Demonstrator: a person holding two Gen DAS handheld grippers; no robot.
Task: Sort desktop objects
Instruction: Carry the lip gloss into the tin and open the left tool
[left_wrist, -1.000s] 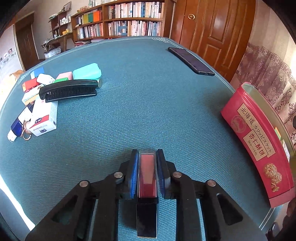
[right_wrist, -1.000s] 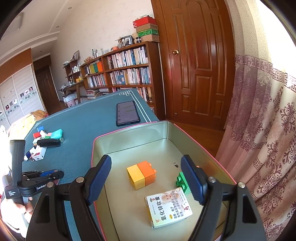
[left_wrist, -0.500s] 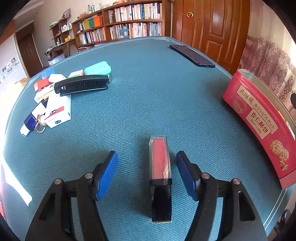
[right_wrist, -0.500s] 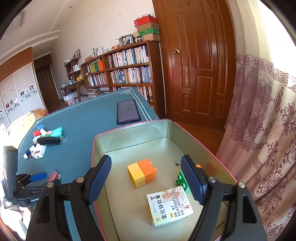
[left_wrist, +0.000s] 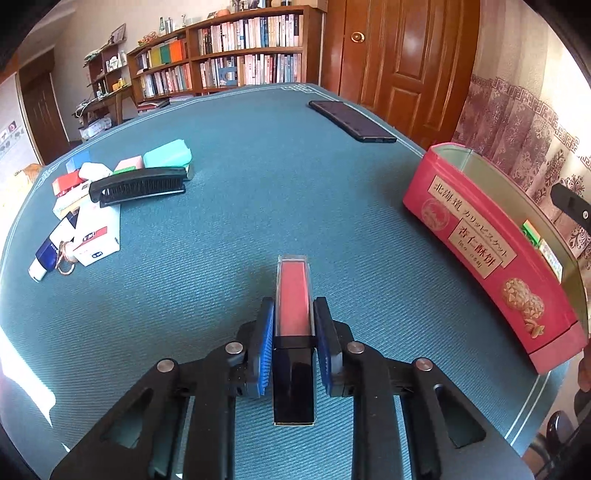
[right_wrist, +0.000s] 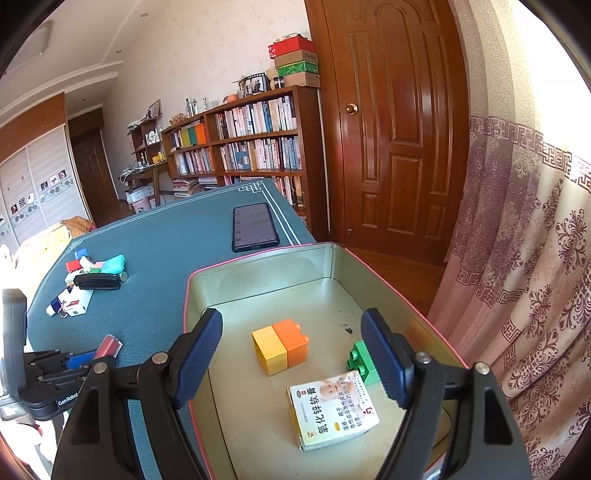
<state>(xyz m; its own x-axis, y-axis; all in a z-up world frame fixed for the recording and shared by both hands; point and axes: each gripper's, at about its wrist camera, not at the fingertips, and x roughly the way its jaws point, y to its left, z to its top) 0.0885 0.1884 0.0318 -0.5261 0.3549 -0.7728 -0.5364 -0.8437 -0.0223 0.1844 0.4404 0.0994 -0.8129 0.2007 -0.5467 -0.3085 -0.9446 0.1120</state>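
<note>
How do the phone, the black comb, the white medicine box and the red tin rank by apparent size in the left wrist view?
1. red tin
2. phone and black comb: look alike, and the phone lies farther off, so unranked
3. white medicine box, though close to the comb

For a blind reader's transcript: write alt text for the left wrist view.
The left gripper has its jaws shut on a slim red and black case above a teal tablecloth. A red biscuit tin stands open at right, small clutter lies far left, and a phone lies beyond.
</note>
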